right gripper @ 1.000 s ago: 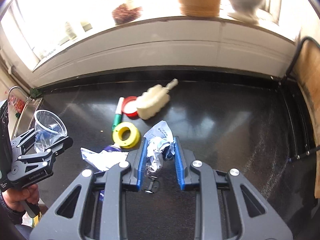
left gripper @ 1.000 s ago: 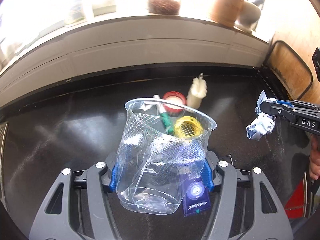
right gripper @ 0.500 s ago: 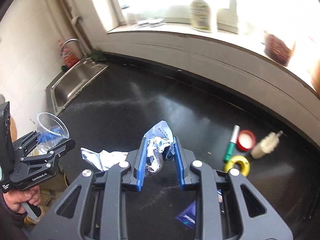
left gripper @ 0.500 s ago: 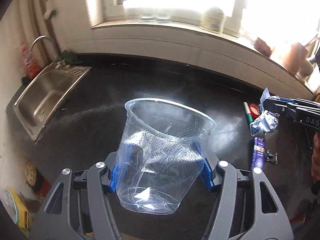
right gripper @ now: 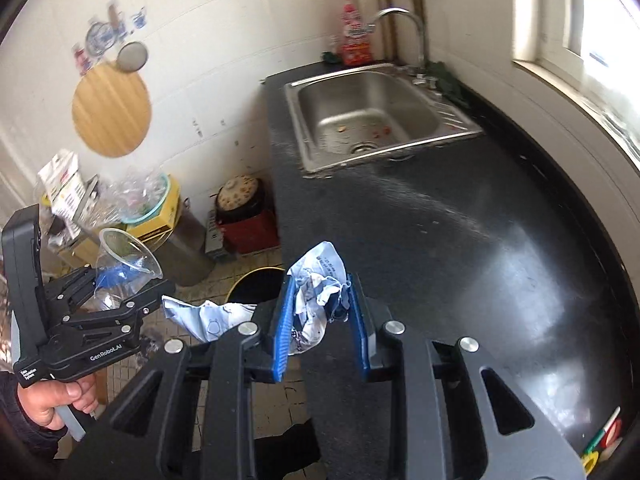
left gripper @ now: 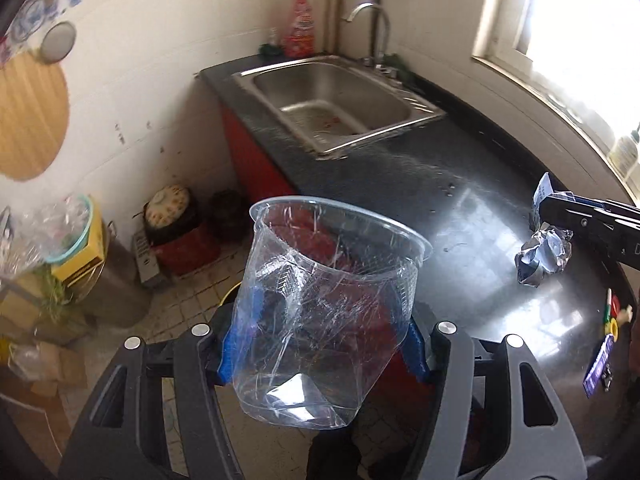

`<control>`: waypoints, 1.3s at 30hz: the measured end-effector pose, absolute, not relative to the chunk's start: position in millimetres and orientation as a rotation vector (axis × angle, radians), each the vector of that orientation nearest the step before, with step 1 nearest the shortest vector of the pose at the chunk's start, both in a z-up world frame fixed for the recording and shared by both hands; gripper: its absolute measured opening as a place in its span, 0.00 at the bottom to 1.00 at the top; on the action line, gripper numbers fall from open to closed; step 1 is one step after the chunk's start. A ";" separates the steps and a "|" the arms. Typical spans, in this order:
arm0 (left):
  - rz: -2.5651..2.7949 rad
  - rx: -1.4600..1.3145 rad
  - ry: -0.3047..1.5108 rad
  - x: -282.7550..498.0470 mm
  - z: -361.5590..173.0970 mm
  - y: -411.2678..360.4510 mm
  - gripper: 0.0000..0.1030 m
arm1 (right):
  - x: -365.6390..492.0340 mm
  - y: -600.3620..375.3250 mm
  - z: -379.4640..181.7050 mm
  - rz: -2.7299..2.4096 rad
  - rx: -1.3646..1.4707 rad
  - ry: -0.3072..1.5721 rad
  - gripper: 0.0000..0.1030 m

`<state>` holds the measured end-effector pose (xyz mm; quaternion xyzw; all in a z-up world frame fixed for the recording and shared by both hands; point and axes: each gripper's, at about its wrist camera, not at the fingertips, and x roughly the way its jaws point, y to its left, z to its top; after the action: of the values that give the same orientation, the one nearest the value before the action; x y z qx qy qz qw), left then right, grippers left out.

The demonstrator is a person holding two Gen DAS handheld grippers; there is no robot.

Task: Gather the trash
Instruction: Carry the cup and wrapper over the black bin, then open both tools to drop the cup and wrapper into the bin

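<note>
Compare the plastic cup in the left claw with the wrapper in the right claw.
The plastic cup is clear and see-through; the crumpled wrapper is opaque white with blue print. The cup keeps its round open shape, upright with only some creasing; the wrapper is balled up, with a loose flap hanging out. Shared: each is pinched between blue pads, the cup by the left claw, the wrapper by the right claw.

Clear, scratched plastic cup (left gripper: 328, 320); crumpled glossy foil wrapper (right gripper: 316, 300); blue ribbed pads (right gripper: 282, 332) on matt black plastic tongs; glossy black worktop (left gripper: 480, 216); brushed steel sink (right gripper: 368, 112).
</note>
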<state>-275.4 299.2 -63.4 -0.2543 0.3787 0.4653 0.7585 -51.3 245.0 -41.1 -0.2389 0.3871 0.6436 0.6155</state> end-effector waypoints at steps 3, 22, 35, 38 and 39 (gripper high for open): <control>1.086 -0.616 0.821 -312.3 -71.5 309.1 0.59 | -95.8 274.1 -41.3 1.569 -0.606 0.873 0.25; 1.149 -0.793 0.848 -368.3 -152.2 346.1 0.59 | -196.0 372.6 -105.1 1.659 -0.843 0.943 0.26; 1.120 -0.871 0.870 -372.9 -203.5 367.2 0.60 | -210.1 412.3 -161.1 1.589 -0.941 1.059 0.27; 1.109 -0.876 0.868 -373.5 -207.2 372.4 0.61 | -211.5 417.0 -164.8 1.583 -0.948 1.062 0.30; 1.109 -0.877 0.869 -373.9 -208.7 374.1 0.64 | -211.4 419.4 -166.0 1.581 -0.947 1.071 0.33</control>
<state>-373.9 374.1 -208.7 -0.3900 0.3863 0.4929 0.6750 -211.4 419.4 -166.0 -0.3886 0.4396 0.6493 0.4839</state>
